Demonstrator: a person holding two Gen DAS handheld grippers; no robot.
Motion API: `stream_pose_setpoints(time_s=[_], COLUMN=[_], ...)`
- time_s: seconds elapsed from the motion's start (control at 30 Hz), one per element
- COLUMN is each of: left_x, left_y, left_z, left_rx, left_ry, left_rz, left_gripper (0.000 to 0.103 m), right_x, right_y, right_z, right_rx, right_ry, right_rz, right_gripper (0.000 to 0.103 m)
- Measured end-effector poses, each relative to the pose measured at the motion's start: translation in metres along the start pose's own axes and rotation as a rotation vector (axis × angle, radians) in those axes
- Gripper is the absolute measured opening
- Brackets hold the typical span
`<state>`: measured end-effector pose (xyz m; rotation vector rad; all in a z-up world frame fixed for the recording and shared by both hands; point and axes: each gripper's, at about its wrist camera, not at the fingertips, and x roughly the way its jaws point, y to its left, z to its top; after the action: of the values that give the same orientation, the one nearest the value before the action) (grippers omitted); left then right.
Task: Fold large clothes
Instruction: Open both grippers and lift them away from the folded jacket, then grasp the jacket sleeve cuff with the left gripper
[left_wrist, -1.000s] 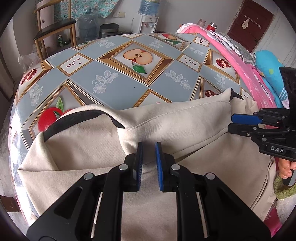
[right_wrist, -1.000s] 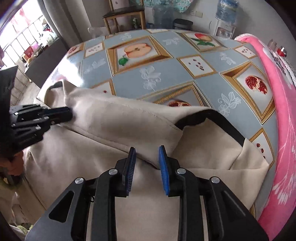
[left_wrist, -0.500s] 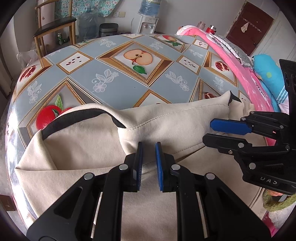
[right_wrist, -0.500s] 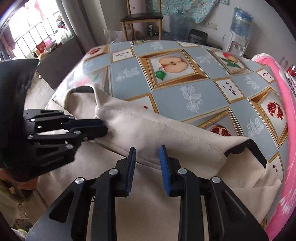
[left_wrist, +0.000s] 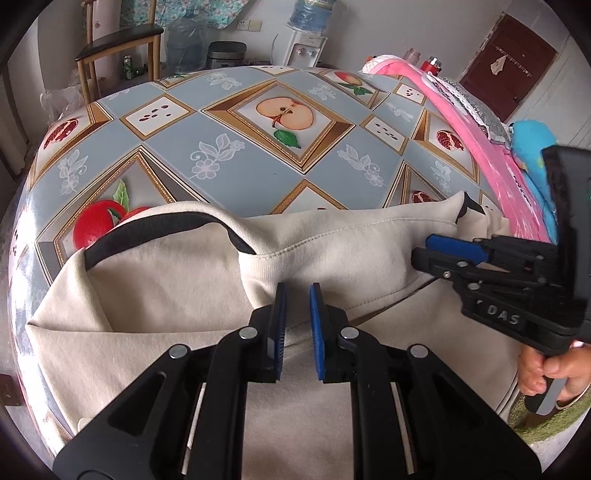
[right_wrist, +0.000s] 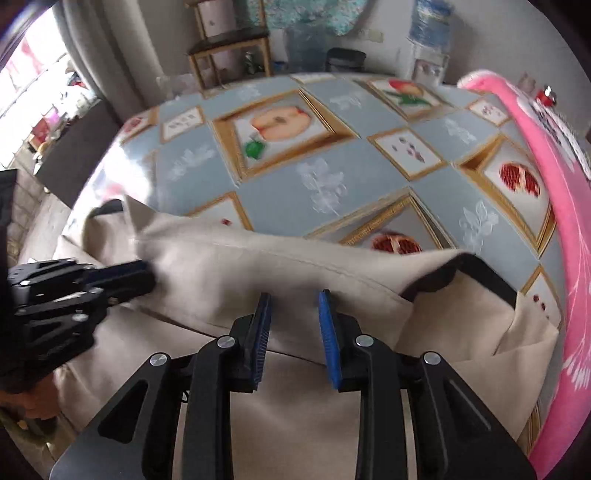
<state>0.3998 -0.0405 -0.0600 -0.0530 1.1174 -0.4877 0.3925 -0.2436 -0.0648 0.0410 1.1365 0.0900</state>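
A large beige garment (left_wrist: 184, 280) with black trim (left_wrist: 155, 225) lies on the near part of the table; it also shows in the right wrist view (right_wrist: 280, 266). A fold of it runs across between both grippers. My left gripper (left_wrist: 295, 295) is open with a narrow gap, its tips at the fold's lower edge, with no cloth between the pads. My right gripper (right_wrist: 293, 299) is open wider, tips at the fold. The right gripper also shows in the left wrist view (left_wrist: 428, 247), the left one in the right wrist view (right_wrist: 144, 273).
The table wears a blue-grey fruit-print cloth (left_wrist: 236, 170). A pink cloth (left_wrist: 480, 140) runs along its right edge. A wooden chair (left_wrist: 118, 40), water bottles and a dispenser (left_wrist: 303, 48) stand behind the table.
The right gripper has swung and pulled back to the right after nearing the left one; its jaws have opened wider. The left gripper has stayed in place at the fold.
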Motion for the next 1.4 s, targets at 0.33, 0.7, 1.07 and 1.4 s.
stream_pose_setpoints(time_s=[0.33,0.7,1.07,1.4], left_x=[-0.135,-0.243,-0.183,-0.158], left_y=[0.014,0.062,0.072,0.09], left_z=[-0.041,-0.212,-0.246,-0.232], left_rx=[-0.029,-0.148,-0.197,-0.23], left_ry=[-0.183,-0.278,-0.146,-0.089], left_rz=[0.044,0.134,0.116,0.009], left_gripper=[0.031,0.035,0.033,0.033], right_x=[-0.138,-0.169,-0.115,-0.103], right_y=[0.002,0.058,0.096,0.086], right_z=[-0.057,-0.196,-0.222,-0.224], right_rx=[-0.018,-0.033,0.034,-0.002], right_ry=[-0.146,-0.113,-0.024,-0.015], right_rz=[0.079,0.314,0.411,0.407], right_gripper=[0.075,0.08,0.08,0.079])
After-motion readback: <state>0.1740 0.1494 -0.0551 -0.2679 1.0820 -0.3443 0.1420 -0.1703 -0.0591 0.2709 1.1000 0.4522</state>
